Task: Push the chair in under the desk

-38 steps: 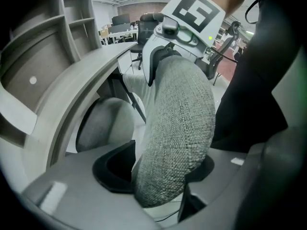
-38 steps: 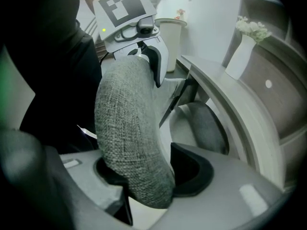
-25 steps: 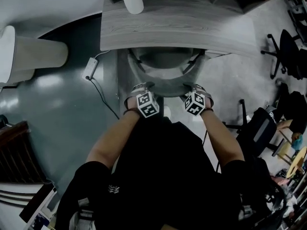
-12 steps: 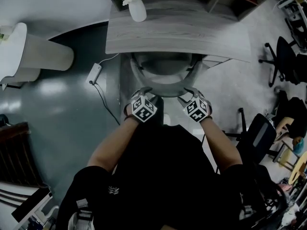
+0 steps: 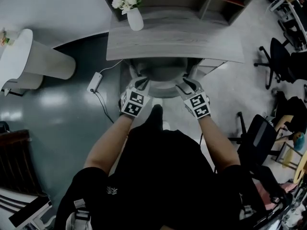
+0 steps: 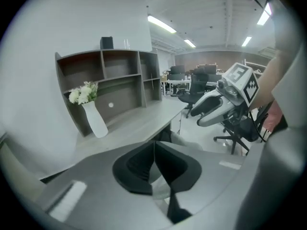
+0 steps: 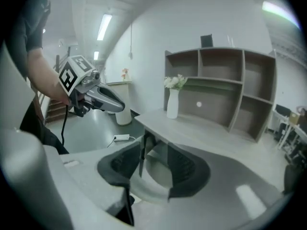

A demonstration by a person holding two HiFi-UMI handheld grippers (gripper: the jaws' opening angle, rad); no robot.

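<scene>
**Change noted.** Both tools have come up off the chair [image 5: 164, 78]. A second ago they sat on the curved top rim of its backrest, one at each side. Now the left gripper [image 5: 141, 84] and the right gripper [image 5: 186, 85] hover just above that rim, clear of it, angled down toward the desk [image 5: 172, 44].

**Tool state.**
- **Left gripper:** in its own view, its jaws have just been closing and now stand together, with nothing between them.
- **Right gripper:** in its own view, its jaws have just drawn in a little but are still parted. The pale chair back shows through the gap below them, and the pads do not press on it.
- Neither tool holds anything.

**Chair position.** The seat is under the desk top. Only the curved backrest shows past the desk's front edge, centred between my two hands. The vase [image 5: 135, 18] of flowers stands upright at the desk's rear left.

**Finding.** I judge the push done, or all but done, and the release looks like a withdrawal. I cannot tell from above whether the backrest touches the desk edge. If it must go deeper, I need both tools back on the rim.
</scene>
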